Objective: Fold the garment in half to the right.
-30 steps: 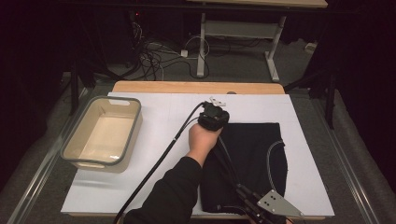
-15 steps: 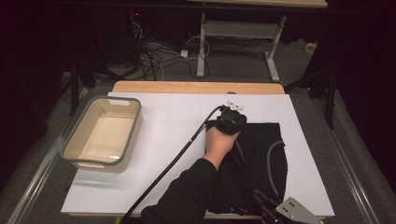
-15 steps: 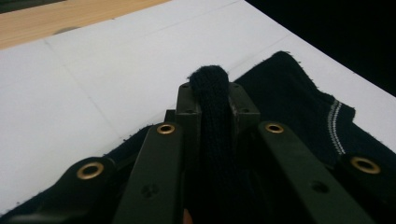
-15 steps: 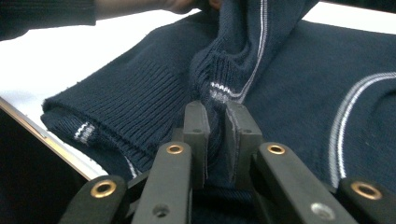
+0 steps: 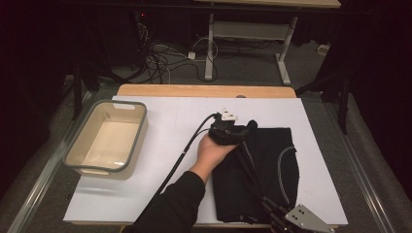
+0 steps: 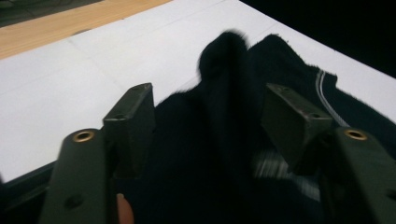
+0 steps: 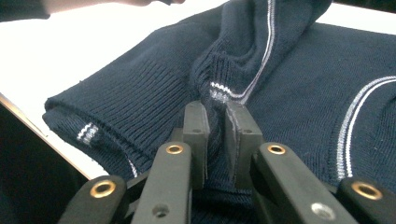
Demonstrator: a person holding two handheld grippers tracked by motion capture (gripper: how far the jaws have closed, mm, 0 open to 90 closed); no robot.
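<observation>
A navy knit sweater (image 5: 272, 165) with thin white stripes lies on the right half of the white table top (image 5: 160, 194). My left gripper (image 5: 245, 128) hovers at the sweater's far left corner. In the left gripper view its jaws have just been opening. They now stand wide, with a raised dark fold (image 6: 219, 93) between the pads, which do not touch it. My right gripper (image 5: 272, 211) is at the near edge of the table. It is shut on a ribbed fold of the sweater (image 7: 219, 93) beside a white stripe.
A beige plastic bin (image 5: 80, 162) with a grey rim stands on the left of the table. A wooden strip (image 5: 204, 91) runs along the far edge. Cables and metal frame legs (image 5: 209, 43) lie on the floor beyond.
My left hand went right along the sweater's far edge, then came back a little to the left. Its jaws opened and let the cloth go. The right gripper slid slightly right, still gripping.
</observation>
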